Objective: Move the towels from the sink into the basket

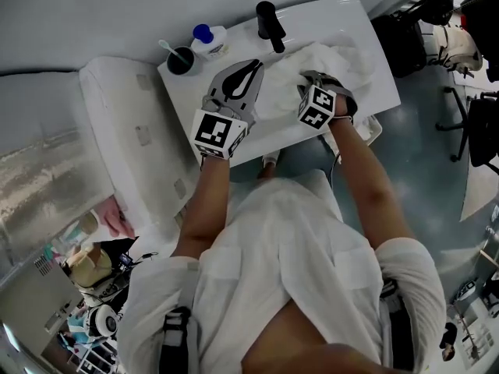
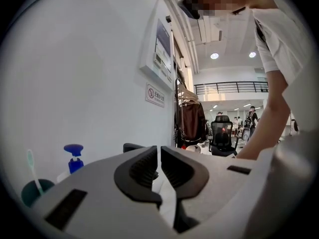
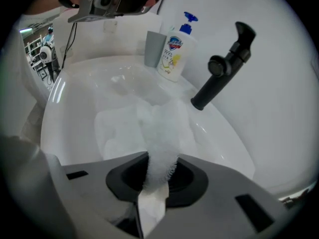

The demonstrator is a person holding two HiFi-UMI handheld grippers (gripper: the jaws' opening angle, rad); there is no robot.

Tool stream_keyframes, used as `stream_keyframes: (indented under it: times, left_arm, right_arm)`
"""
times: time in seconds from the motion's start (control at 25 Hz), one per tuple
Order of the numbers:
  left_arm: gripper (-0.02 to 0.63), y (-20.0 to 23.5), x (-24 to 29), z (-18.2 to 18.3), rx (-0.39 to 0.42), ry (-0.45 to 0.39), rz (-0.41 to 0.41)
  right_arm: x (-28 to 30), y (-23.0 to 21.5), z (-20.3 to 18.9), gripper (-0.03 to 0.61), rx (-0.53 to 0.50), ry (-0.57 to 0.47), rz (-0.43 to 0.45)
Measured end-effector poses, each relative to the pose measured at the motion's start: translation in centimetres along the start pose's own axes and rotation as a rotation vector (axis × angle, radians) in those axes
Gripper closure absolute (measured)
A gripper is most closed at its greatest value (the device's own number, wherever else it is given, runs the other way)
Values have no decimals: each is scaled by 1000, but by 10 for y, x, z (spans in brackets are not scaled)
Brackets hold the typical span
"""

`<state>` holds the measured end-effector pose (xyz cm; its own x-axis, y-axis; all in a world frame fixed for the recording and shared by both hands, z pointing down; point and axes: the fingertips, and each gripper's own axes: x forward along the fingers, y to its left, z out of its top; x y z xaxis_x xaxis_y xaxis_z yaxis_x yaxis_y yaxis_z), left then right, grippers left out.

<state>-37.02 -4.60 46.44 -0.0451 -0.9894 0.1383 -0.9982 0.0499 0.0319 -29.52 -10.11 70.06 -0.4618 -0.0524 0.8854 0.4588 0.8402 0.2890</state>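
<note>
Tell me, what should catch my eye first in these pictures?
The fluffy white towel stands out first: the right gripper is shut on a fold of it above the white sink. At the basin's back stand a black faucet and a white soap bottle with a blue pump. The left gripper is shut, empty.

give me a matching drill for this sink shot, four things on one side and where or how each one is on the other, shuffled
1 white fluffy towel
2 black faucet
3 white soap bottle with blue pump
4 dark cup

a holds a toothbrush
b stands between cup and faucet
c pinched in the right gripper
d leans out over the white sink

Pairs: 1-c, 2-d, 3-b, 4-a
</note>
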Motion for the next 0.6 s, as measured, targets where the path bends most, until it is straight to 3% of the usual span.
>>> stream_keyframes:
  times: [0.28,0.6]
  left_arm:
    - [586,-22,6,15,21,-19,-18]
    - [586,-42,15,31,33,-36,-23]
  right_arm:
    - [-60,-23,-6,483,133,-131,-136]
    - [-143,-61,-20,483,443,-369,-282]
